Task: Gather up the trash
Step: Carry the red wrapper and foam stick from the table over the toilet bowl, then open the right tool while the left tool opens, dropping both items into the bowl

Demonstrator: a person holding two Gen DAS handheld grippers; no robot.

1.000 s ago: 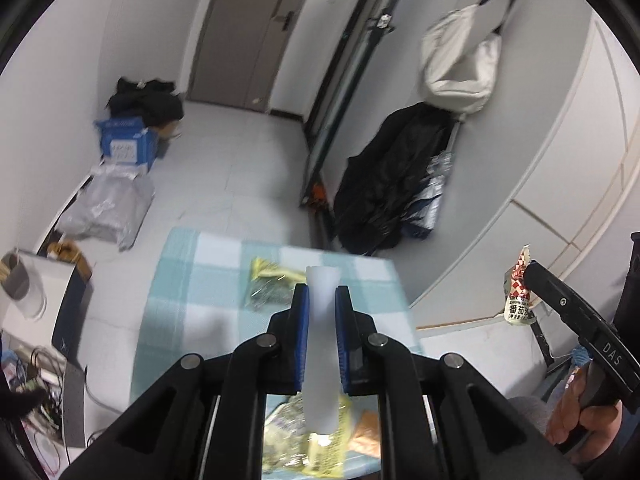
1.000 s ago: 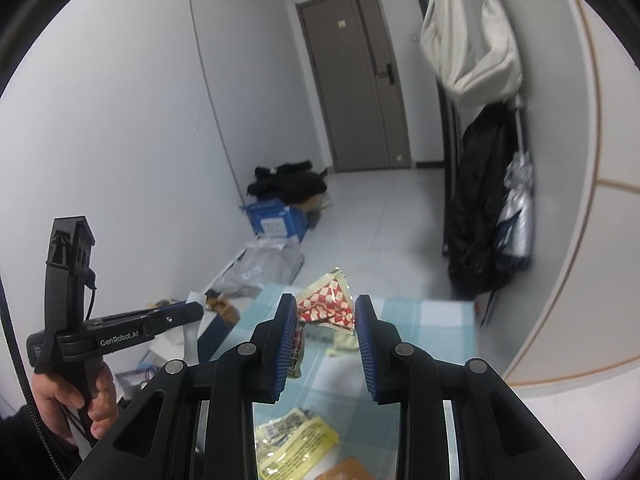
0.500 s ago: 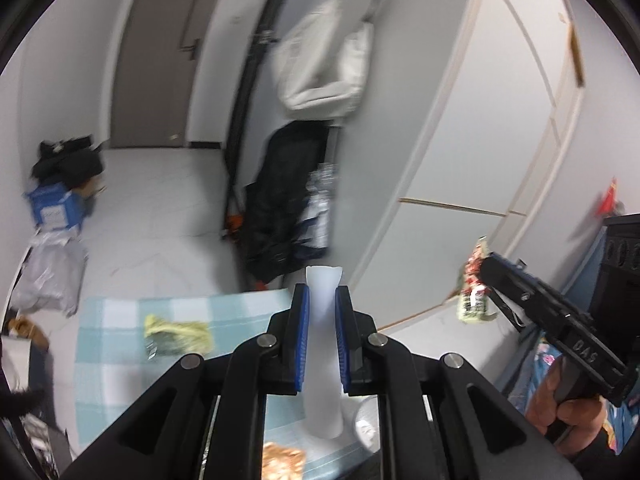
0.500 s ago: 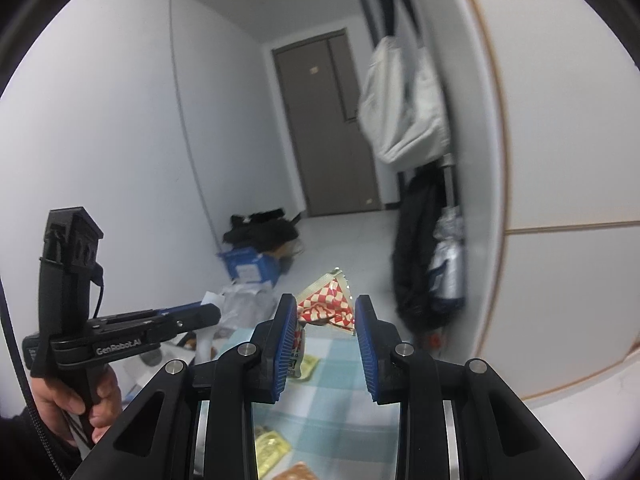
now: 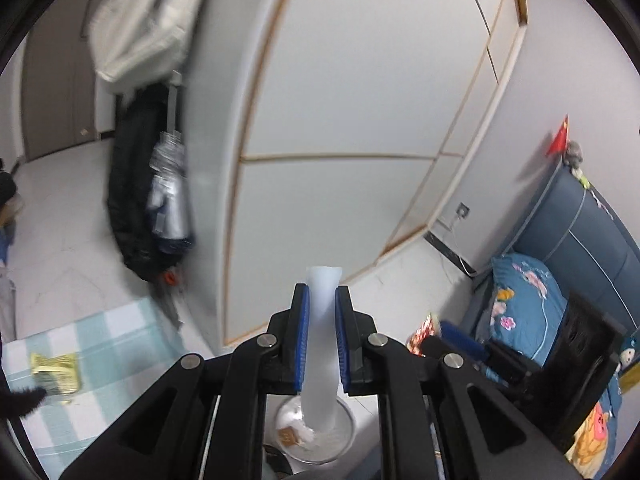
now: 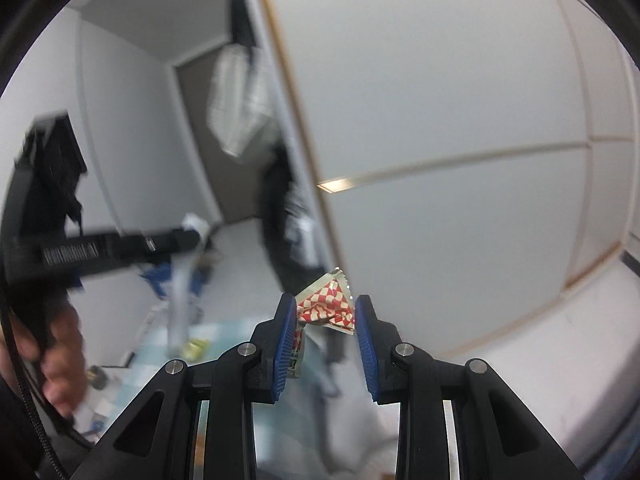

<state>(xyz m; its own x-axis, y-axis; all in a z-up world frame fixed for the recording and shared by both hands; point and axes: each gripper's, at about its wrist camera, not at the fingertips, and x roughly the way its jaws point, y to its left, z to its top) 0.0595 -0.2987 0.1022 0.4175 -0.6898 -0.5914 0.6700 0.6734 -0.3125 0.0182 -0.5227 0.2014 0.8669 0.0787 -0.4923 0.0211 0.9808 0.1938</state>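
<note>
Where the white tiled floor [image 5: 60, 248] meets the wall, tall white wardrobe panels [image 5: 360, 100] with thin wooden trim fill most of both views. A table under a teal-and-white checked cloth [image 5: 112, 344] shows at the lower left of the left wrist view, with a crinkled yellow-green wrapper [image 5: 56, 372] lying flat on it. Beside the wardrobe hangs a glossy black coat [image 5: 132, 200] with a silvery foil-like piece against it, and a pale, soft bag [image 5: 144, 16] hangs above — both blurred. At the far right stands a bed with a blue padded headboard [image 5: 580, 232] and a blue floral pillow [image 5: 524, 304].

The left gripper [image 5: 322, 312] is nearly closed on a frosted white plastic tube [image 5: 320, 344], squeezed flat between its 2 blue ribbed pads, its squared end sticking out past the tips. Directly below the tube sits a round bin with a clear, shiny liner [image 5: 320, 432], holding some pale scraps and a small brown piece.

The right gripper [image 6: 325, 320] stands at a moderate gap around a crumpled red-and-white checked wrapper [image 6: 328, 308], which reaches from pad to pad — it is held up off the floor. In the right wrist view a hand [image 6: 60, 360] grips the black handle of the left gripper, heavily blurred.
</note>
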